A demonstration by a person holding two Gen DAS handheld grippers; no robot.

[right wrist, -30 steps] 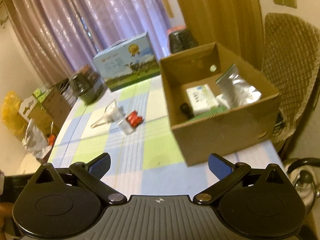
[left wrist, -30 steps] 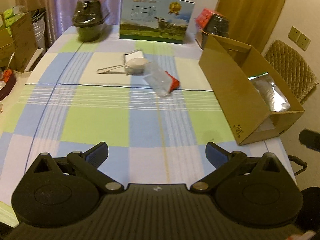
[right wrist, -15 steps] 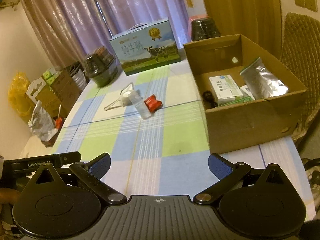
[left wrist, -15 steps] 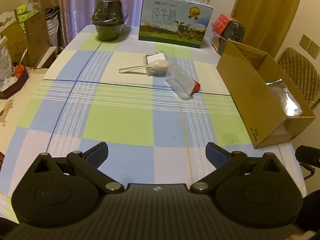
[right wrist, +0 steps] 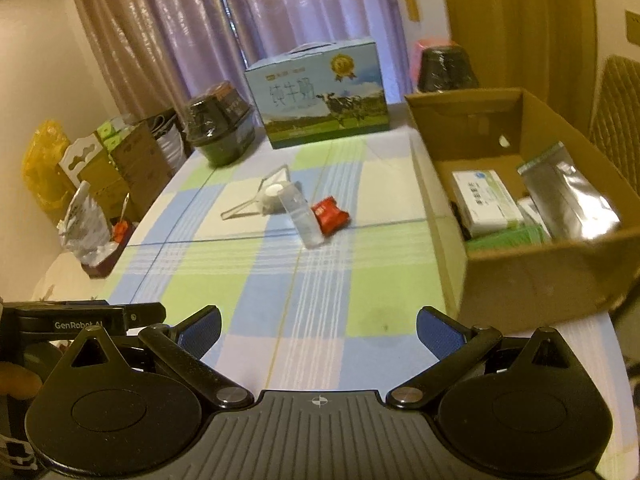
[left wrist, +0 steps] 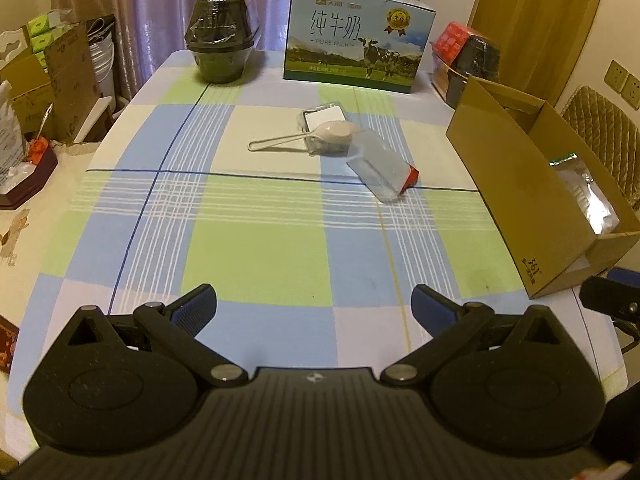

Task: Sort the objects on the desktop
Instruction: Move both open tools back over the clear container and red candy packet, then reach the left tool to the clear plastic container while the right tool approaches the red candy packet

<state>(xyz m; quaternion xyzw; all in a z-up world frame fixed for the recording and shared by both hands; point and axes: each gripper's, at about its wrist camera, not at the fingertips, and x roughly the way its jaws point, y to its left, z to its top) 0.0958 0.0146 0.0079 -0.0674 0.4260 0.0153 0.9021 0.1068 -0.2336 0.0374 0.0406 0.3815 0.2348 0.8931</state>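
Far left, off the table's edge, there was a pile of clutter: cardboard boxes (left wrist: 60,80) and a yellow bag (right wrist: 42,160), none of it touching the tablecloth.

The table (left wrist: 256,248) had a checked cloth in blue, green and white. At its far left corner sat a dark wrapped bowl (left wrist: 222,36), upright. Just right of that, along the far edge, stood a milk carton box (left wrist: 356,40) with a cow printed on it.

The stuff to sort was bunched up around the middle of the table, a bit toward the far side. A spoon (left wrist: 304,138) lay with its handle pointing left and its bowl resting over a small clear packet (left wrist: 322,120). Right beside that, a clear plastic pouch (left wrist: 378,170) lay flat, and a red wrapper (right wrist: 330,216) was touching its right edge.

On the right side was an open cardboard box (left wrist: 496,168) reaching from the near edge toward the far one. Inside it, the right wrist view showed a white medicine box (right wrist: 486,200) and a silver foil bag (right wrist: 568,200) leaning to its right. Behind the box, in the far right corner, sat another dark wrapped container (right wrist: 446,66).

Both tools were at the near edge, well apart from the pile. The left gripper (left wrist: 314,302) had its fingers spread wide with nothing in between, and the right gripper (right wrist: 318,322) was spread the same way, empty too.
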